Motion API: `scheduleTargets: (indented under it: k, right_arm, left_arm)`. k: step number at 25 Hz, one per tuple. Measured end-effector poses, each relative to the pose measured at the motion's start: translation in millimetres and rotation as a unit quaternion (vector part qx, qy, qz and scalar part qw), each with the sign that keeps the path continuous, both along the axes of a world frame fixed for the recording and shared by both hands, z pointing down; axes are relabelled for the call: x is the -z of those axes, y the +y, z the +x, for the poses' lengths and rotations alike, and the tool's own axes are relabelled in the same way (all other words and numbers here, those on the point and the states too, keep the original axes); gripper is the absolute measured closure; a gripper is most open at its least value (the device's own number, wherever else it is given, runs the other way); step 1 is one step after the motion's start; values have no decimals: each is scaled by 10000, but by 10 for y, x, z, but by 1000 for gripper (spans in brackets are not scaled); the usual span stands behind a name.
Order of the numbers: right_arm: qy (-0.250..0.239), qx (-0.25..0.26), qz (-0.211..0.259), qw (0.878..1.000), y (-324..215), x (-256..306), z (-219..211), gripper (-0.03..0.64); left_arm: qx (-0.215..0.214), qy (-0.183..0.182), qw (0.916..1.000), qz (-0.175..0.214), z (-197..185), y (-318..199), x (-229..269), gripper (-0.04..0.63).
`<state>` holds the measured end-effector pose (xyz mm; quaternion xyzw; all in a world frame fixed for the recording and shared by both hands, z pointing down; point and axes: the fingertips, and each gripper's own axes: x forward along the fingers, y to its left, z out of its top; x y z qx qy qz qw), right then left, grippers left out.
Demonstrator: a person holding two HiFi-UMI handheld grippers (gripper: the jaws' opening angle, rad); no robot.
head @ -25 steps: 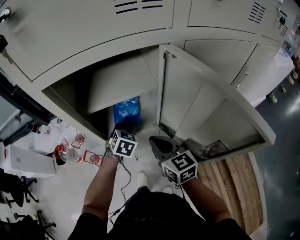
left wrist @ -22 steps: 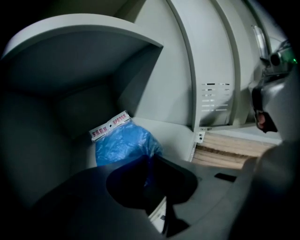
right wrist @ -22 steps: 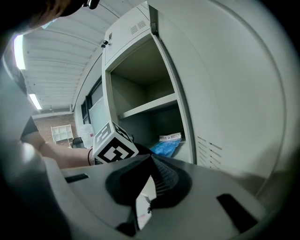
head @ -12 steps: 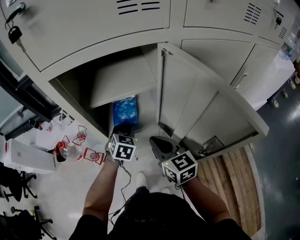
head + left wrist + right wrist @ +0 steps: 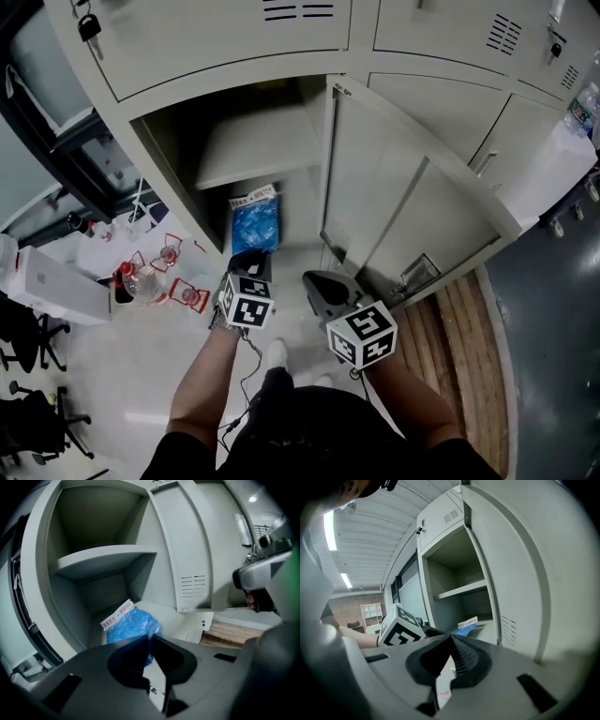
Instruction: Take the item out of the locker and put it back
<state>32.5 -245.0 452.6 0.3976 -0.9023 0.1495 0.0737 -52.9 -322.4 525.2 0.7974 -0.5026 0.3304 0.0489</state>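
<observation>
So the blue plastic bag (image 5: 254,225) sits straight ahead of left gripper (image 5: 249,264) on floor of grey metal locker (image 5: 253,145), lengthwise front-to-back. Left's nearer than right gripper (image 5: 315,281); both claws pressed together, empty.

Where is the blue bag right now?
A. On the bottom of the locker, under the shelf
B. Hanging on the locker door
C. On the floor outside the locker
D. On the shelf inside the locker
A: the blue bag lies on the bottom of the open locker, below the shelf.
</observation>
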Motion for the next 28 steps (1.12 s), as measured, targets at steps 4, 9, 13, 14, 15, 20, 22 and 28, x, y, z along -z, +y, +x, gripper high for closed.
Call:
scheduleTargets:
  k: [4, 9, 13, 14, 15, 20, 22, 28]
  right_arm:
    - [-2, 133, 22, 9999, 169, 16, 18, 617]
    - [-23, 266, -9, 9996, 320, -8, 57, 617]
    - [-81, 290, -86, 9995, 376, -65, 81, 617]
    - [-102, 297, -107, 9994, 385, -75, 73, 617]
    - [-120, 308, -119, 9994, 391, -81, 59, 617]
    - [-147, 375, -128, 9991, 417, -103, -73, 617]
    - [-158, 388, -142, 9990, 429, -110, -155, 617]
    - [-148, 364, -141, 9991, 550, -102, -451, 617]
  left_arm:
    - [138, 38, 9999, 70, 4, 238, 31, 565]
    - [285, 125, 9994, 166, 15, 537, 79, 565]
    - [378, 167, 9989, 210, -11, 784, 119, 565]
    - [398, 178, 9988, 218, -27, 841, 129, 565]
    - [417, 192, 9987, 228, -45, 893, 140, 565]
    - [425, 266, 9982, 316, -115, 1152, 227, 566]
    - [373, 320, 9982, 353, -130, 1274, 275, 566]
    - [210, 489, 9975, 462, -266, 1650, 385, 566]
